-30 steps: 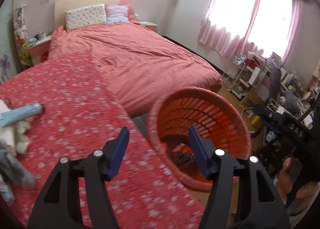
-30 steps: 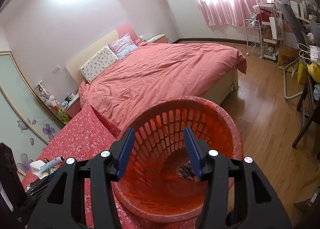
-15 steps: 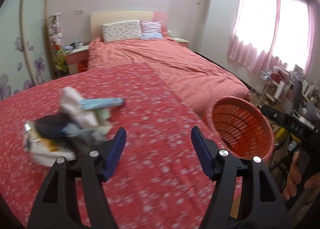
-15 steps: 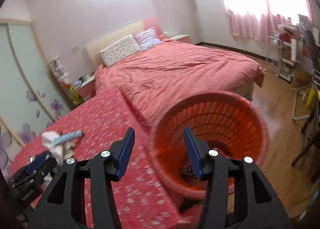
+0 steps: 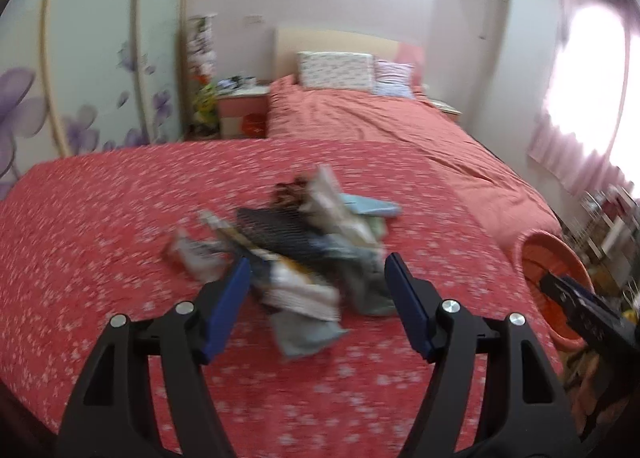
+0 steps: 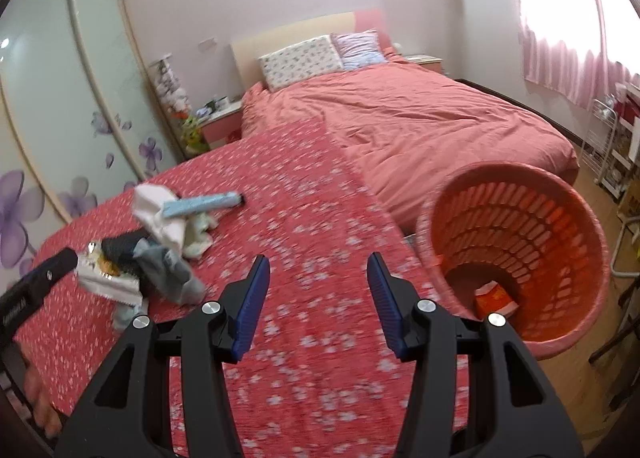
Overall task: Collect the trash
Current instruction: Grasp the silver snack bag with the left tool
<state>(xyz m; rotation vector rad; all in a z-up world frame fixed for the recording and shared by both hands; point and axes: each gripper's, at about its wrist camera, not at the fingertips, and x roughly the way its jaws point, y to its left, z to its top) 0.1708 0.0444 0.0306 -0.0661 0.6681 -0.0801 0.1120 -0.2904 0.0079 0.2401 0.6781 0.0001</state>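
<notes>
A pile of trash point(image 5: 304, 254), made of wrappers, tissue and a light blue tube, lies on the red flowered cloth point(image 5: 120, 225). My left gripper point(image 5: 318, 298) is open and empty, just in front of the pile. The pile also shows in the right wrist view point(image 6: 160, 246), with the blue tube point(image 6: 200, 205) on top. My right gripper point(image 6: 318, 298) is open and empty above the cloth, between the pile and the orange basket point(image 6: 516, 258). A red wrapper point(image 6: 494, 298) lies in the basket's bottom. The basket also shows at the right edge of the left wrist view point(image 5: 552, 290).
A bed with a pink cover point(image 6: 420, 117) and two pillows point(image 6: 304, 59) stands behind. A nightstand point(image 5: 240, 113) is by the flowered wardrobe doors point(image 6: 60, 137). A wire rack point(image 6: 612, 145) and pink curtains point(image 6: 560, 57) are at the right, over wooden floor.
My left gripper swung left from the basket to the trash pile and came close to it. My right gripper turned left off the basket; the cloth and pile came into view.
</notes>
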